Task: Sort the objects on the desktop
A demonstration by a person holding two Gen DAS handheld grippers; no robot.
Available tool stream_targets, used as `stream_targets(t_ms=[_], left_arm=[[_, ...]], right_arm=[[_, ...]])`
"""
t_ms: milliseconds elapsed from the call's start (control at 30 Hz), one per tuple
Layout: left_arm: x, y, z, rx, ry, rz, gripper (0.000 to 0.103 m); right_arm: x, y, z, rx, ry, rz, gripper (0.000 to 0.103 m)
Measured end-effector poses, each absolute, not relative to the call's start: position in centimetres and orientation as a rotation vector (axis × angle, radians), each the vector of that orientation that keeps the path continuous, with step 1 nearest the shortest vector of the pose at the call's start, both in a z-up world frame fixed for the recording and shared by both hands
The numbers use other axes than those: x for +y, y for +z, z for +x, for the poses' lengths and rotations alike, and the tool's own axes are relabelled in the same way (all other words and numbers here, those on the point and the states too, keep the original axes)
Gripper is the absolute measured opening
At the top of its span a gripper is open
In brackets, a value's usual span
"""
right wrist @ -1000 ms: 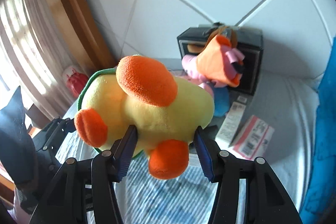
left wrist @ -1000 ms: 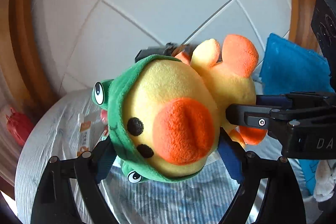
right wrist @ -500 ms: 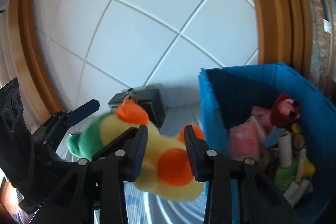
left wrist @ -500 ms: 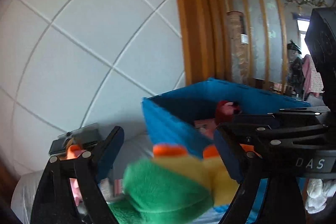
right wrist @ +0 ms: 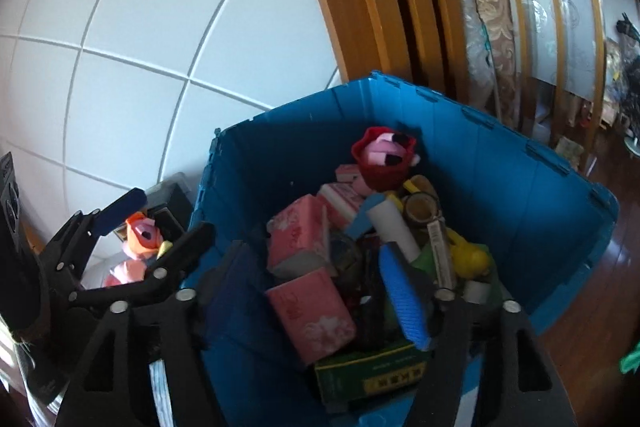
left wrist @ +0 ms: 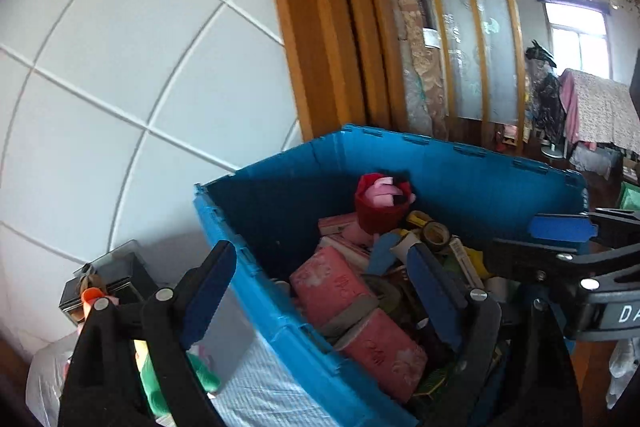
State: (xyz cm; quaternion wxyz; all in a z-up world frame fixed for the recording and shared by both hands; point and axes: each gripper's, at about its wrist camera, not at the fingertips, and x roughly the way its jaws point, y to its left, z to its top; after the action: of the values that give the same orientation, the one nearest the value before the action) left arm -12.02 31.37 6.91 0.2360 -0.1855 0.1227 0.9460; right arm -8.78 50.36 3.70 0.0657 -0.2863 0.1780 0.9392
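A blue plastic crate [left wrist: 460, 171] [right wrist: 500, 163] holds several sorted items: pink tissue packs [left wrist: 332, 283] [right wrist: 312, 311], a red and pink plush [left wrist: 382, 201] [right wrist: 384, 155], tape rolls and boxes. My left gripper [left wrist: 320, 279] is open and empty over the crate's left wall. My right gripper [right wrist: 316, 287] is open and empty above the crate's contents. Green and yellow plush [left wrist: 200, 379], part of the duck toy, shows at the lower left behind my left finger, outside the crate.
An orange and pink plush [right wrist: 140, 239] stands by a dark box [left wrist: 116, 279] against the white tiled wall [left wrist: 120, 67]. A wooden door frame [left wrist: 320, 27] rises behind the crate. Wooden floor [right wrist: 600, 327] lies to the right.
Both grippers held the duck plush between them a second ago. Both have swung right toward the crate and now hold nothing; the duck has dropped low out of the grip.
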Motion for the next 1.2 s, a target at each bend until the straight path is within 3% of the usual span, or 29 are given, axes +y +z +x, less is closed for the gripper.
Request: stream_targets(t_ms=[67,267,433,633,933,1200], left_arm=[[28.0,6.8,-12.5,0.267,2.649,-0.519,0.102],[17.0,3.8,-14.6,0.165,2.808,-0.667,0.103],[8.8,-0.3,-16.5,0.105,2.902,-0.832,0.103],[2.0,-6.2,-18.7,0.056,2.940,-1.041,0.103],[0.0,-14.5,-23.8,-0.030,2.842,-1.256,0.103],[3.4,-17.3,-28.7,0.066,2.738,-1.207,0.103]], right_arm=[[48.9,3.8,-9.3,0.492,2.862,-0.871,0.089],[40.1,4.8,-11.9,0.352,3.055,-0.884,0.103],[32.6,3.8,-15.6,0.257,3.178,-0.943,0.103],[26.1,-1.6,-22.3,0.216,3.160,-1.192,0.103],[24.8,-12.9,-30.5,0.190,2.894,-1.513,0.103],[26.0,-18.4,-32.5,0.383,2.763,-1.416,0.102]])
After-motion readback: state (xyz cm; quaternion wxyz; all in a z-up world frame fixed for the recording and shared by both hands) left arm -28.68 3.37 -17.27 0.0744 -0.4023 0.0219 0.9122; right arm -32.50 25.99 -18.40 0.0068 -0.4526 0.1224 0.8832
